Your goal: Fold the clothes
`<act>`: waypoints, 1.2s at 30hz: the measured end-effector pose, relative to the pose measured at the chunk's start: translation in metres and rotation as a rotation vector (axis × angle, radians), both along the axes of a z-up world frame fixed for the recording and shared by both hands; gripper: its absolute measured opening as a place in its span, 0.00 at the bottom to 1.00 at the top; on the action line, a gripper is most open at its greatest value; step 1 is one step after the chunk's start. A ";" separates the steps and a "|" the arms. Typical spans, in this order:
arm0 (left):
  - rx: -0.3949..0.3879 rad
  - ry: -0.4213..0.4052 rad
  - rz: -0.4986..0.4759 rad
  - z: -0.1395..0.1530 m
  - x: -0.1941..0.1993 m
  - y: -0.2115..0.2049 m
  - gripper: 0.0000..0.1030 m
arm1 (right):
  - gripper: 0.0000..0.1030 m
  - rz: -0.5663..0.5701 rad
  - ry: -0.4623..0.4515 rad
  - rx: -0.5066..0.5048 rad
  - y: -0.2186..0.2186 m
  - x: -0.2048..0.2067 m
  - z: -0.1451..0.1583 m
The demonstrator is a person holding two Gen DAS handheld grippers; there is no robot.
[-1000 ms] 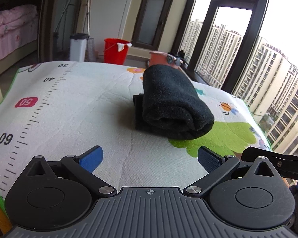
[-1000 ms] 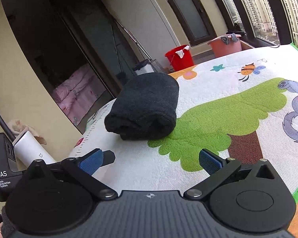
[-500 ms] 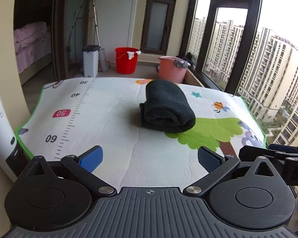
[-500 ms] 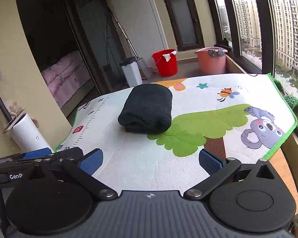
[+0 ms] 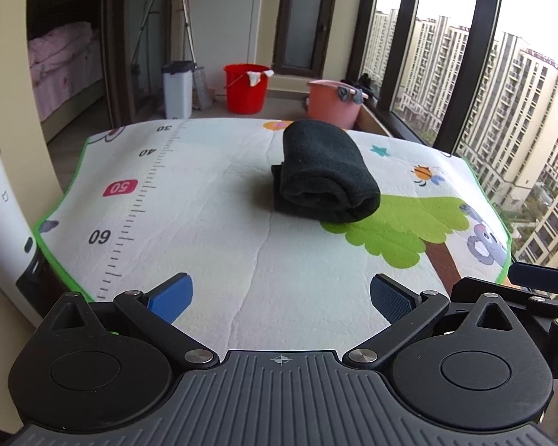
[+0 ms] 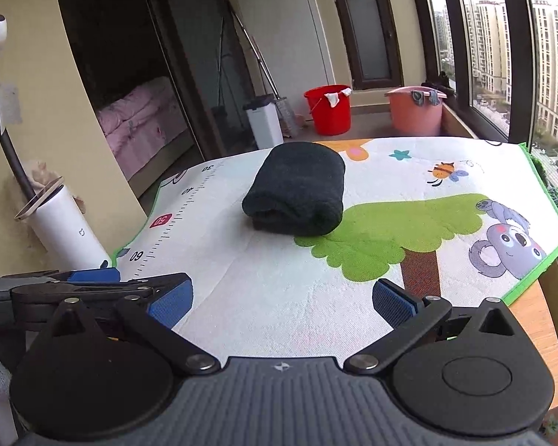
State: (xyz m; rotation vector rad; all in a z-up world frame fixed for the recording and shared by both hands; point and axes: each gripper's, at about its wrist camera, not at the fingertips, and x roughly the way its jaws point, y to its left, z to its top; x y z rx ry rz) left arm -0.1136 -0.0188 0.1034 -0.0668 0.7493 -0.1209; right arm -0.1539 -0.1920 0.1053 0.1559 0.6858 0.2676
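Vacuum base [image 6: 65, 223], a single white cylinder, stands at the far left beside the table, with one pink-covered bed [image 6: 141, 119] in the dark room behind it. One printed play mat [image 5: 212, 200] covers the table [image 6: 535, 319], whose bare wood shows only at the right corner; the mat carries one ruler strip along its left side, one green tree, one bee and one koala. One dark garment [image 5: 325, 173], folded into a thick roll, lies near the middle of the mat with its near end touching the crown of the tree. Beyond the table stand one white bin [image 5: 176, 89], one red bucket [image 5: 246, 88] and one pink tub [image 5: 333, 104], in that order. The left gripper [image 5: 279, 299] hangs over the near edge of the mat, its two blue fingers [image 5: 170, 297] spread wide and holding nothing. The right gripper [image 6: 282, 299], just beside it, likewise has both fingers [image 6: 394, 303] wide apart and empty, well apart from the garment.
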 end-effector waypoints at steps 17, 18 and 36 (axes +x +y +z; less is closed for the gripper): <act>-0.013 0.010 0.000 -0.002 -0.001 0.003 1.00 | 1.00 -0.001 0.032 0.006 0.002 0.003 -0.011; -0.016 0.012 -0.001 -0.003 -0.001 0.003 1.00 | 1.00 -0.001 0.034 0.006 0.001 0.004 -0.011; -0.006 0.023 -0.012 -0.004 0.000 -0.004 1.00 | 1.00 -0.019 0.020 -0.013 -0.003 0.001 -0.009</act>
